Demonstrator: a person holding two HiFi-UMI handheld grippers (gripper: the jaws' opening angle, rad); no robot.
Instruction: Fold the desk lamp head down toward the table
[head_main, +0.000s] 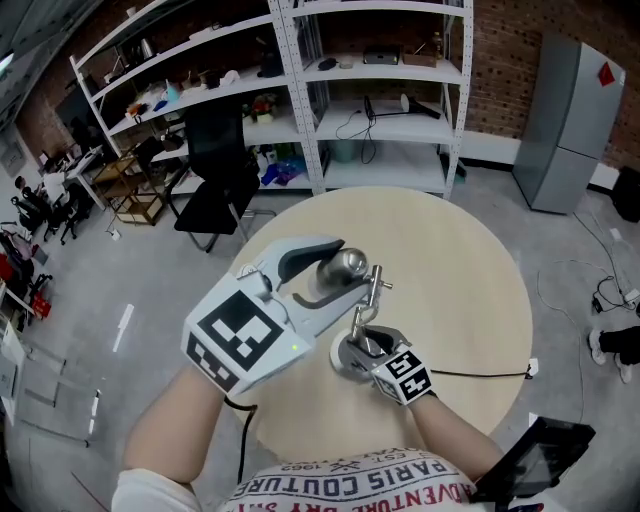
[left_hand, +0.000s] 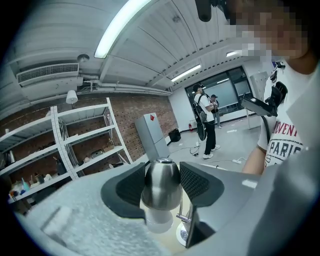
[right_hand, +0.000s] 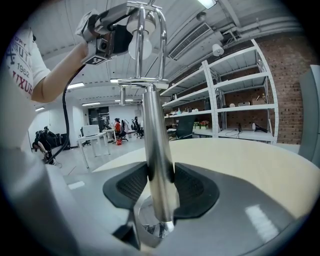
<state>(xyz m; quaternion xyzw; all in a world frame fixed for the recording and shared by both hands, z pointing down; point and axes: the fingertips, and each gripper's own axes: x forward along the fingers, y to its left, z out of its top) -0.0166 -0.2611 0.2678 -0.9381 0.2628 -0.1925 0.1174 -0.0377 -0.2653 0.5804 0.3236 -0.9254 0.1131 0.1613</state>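
Above the round table (head_main: 460, 260), left gripper (left_hand: 162, 186) clamps the lamp head (head_main: 346, 265) (chrome); right gripper (right_hand: 159, 187) clamps the lamp stem (right_hand: 156, 140).

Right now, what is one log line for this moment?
left tongs: shut on lamp head | right tongs: shut on pole | fold: not done

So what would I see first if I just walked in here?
A shiny silver lamp stands in the middle of a round table. The left gripper pinches the lamp head up at the top. The right gripper pinches the pole low down.
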